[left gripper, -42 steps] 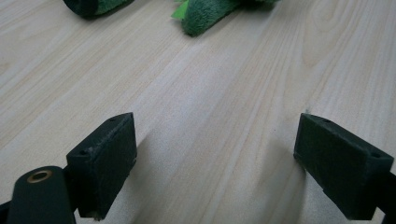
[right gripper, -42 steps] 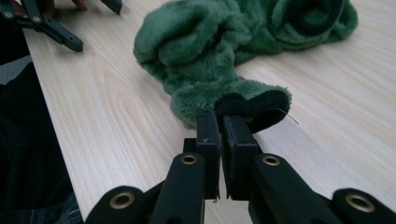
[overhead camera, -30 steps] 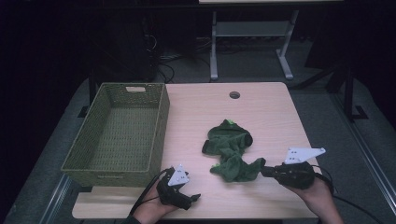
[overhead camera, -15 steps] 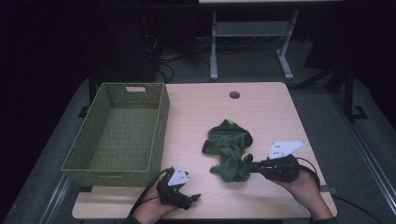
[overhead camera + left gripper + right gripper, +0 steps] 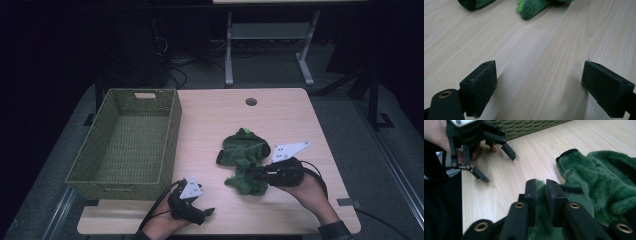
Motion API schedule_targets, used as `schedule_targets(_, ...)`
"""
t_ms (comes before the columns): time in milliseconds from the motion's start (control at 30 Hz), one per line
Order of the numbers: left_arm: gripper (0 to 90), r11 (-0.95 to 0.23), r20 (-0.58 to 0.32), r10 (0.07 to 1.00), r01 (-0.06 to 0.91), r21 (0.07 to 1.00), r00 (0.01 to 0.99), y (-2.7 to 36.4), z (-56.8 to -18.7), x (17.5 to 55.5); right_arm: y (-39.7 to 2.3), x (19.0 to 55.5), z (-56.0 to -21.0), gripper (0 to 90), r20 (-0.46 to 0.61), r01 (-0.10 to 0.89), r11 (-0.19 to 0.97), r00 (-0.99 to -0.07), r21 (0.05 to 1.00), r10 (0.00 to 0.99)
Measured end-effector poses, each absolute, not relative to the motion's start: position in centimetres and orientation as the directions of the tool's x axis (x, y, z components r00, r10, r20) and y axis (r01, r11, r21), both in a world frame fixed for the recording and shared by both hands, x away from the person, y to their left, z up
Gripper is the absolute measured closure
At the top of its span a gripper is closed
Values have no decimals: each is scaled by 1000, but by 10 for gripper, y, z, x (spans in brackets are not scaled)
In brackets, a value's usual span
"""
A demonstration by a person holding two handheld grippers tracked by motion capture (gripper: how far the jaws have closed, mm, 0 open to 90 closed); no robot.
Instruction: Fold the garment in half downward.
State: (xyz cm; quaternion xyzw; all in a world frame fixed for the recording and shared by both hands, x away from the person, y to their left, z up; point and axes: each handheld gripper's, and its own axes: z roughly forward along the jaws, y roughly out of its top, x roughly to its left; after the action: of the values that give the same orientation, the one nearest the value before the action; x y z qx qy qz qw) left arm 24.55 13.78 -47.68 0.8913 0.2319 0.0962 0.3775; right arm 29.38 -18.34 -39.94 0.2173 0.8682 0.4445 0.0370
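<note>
Cloth: green fleecy cloth [image 5: 245, 159] is lying crumpled on the table [image 5: 290, 107], right of centre, with a black-edged cuff [image 5: 566, 153] showing in the right gripper view.

Long axis: heap is running roughly from the far side toward the person's edge; the near end is sitting at the right gripper.

Right gripper [image 5: 256, 172]: jaws are standing close together with a fold of the cloth between them; they have just been opening a little, and a narrow strip of green is showing in the gap. Pads are looking to be still pressing on the fleece, so I am reading this as a light pinch.

Left gripper [image 5: 207, 212]: jaws are standing wide apart over bare wood near the person's edge, holding nothing.

Key relation: cloth is lying straight ahead of the right gripper and touching it; from the left gripper it is lying well off, at the far top of that gripper's view [image 5: 534, 7]. Right hand [image 5: 307, 192] is the nearer one.

Basket: green woven basket [image 5: 172, 135] is standing at the left of the table, beyond the left gripper from the cloth.

Judgement: any carry toward the basket is going leftward across the open wood, past the left gripper.
</note>
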Motion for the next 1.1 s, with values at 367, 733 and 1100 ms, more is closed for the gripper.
schedule_targets(367,124,-597,-13,490,347,723,872,137,-477,245,-189,315,-413,897,142,404,476,-857,781,495)
schedule_targets(733,124,-606,-7,485,341,719,875,137,-477,246,-161,322,-447,898,150,445,599,-866,666,477)
schedule_targets(1100,124,-606,-5,491,346,716,871,136,-477,247,-162,326,-459,900,218,532,583,-824,614,523)
